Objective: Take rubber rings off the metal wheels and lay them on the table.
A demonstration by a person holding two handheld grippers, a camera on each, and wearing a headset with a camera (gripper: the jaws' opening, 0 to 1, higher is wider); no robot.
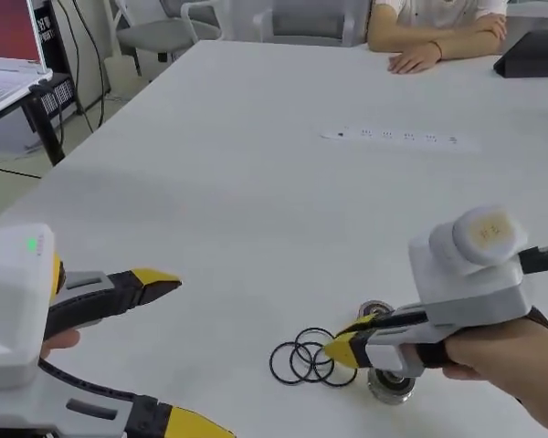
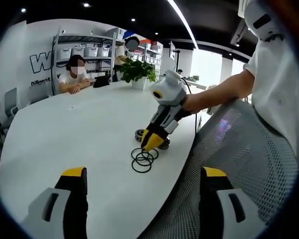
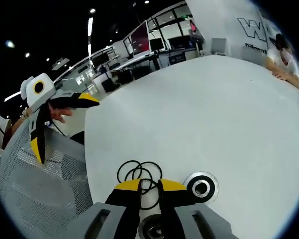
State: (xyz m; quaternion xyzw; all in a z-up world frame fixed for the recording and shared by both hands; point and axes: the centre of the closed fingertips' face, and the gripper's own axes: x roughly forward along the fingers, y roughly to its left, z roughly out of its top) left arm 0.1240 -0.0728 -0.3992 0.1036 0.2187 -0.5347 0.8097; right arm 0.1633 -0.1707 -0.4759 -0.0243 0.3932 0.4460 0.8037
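Fingers (image 3: 127,187) of right gripper (image 3: 150,187) closed almost together, tips low over the black rubber rings (image 3: 139,174); not possible to tell if one ring is pinched. One metal wheel (image 3: 201,187) just right of the tips, second wheel (image 3: 152,228) under them, all on white table (image 1: 256,182). Jaws of left gripper (image 2: 144,172) spread wide, empty, rings well ahead. On far wall (image 2: 35,45) a big "W"; smaller line below not readable.
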